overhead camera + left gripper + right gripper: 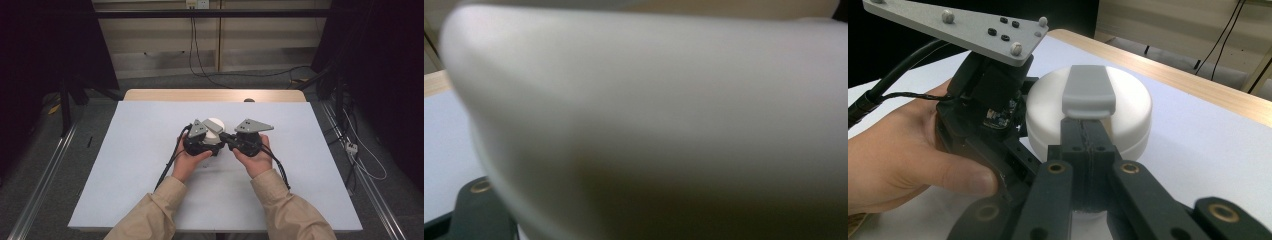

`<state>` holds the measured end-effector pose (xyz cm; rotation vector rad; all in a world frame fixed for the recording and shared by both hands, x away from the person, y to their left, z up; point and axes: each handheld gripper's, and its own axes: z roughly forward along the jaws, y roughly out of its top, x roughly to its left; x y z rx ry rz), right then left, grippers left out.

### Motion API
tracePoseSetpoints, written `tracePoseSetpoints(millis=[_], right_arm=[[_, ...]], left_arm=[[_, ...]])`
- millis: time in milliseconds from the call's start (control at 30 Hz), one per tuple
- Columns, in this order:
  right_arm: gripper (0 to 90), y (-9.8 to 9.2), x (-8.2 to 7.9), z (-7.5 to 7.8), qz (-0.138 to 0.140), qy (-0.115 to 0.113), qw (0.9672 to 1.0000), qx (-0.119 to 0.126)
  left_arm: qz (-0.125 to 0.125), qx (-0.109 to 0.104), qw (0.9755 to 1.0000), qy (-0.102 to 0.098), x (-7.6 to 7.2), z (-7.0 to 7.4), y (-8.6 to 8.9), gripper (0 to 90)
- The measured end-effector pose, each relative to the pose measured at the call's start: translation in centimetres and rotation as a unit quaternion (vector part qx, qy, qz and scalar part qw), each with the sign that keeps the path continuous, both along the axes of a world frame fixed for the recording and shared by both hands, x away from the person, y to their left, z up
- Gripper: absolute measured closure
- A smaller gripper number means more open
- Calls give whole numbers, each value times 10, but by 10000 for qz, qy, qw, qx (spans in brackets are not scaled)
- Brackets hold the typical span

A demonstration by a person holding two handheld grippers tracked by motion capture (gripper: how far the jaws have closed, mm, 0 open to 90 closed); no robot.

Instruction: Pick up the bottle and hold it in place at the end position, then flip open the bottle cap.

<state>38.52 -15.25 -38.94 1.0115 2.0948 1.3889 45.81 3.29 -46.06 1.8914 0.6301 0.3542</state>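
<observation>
I see one white box with one grey latch; left gripper pinches its wall, right gripper pressed together at the latch.

A pale blue-grey sheet covers most of the table, leaving a strip of light wood bare along the far edge. Grey carpeted floor surrounds it, with a metal rail running along the floor off the left edge and another rail off the right edge. Behind the far edge stands a low beige wall panel with a vertical seam — black cables hang down it from a socket at the top and trail across the floor to the right. Dark curtains hang at both far corners. A white cable lies on the floor at the right. The light is dim and even.
</observation>
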Motion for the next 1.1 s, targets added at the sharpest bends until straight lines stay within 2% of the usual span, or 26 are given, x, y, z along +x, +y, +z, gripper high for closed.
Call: tracePoseSetpoints(millis=[667, 1100], right_arm=[[898, 5, 2, 4, 54, -46, 10000, 4], [897, 10, 6, 13, 80, -117, 9999, -29]], left_arm=[[-1, -3, 10000, 8, 0, 0, 0, 182], [2, 11, 10000, 14, 0, 0, 1, 182]])
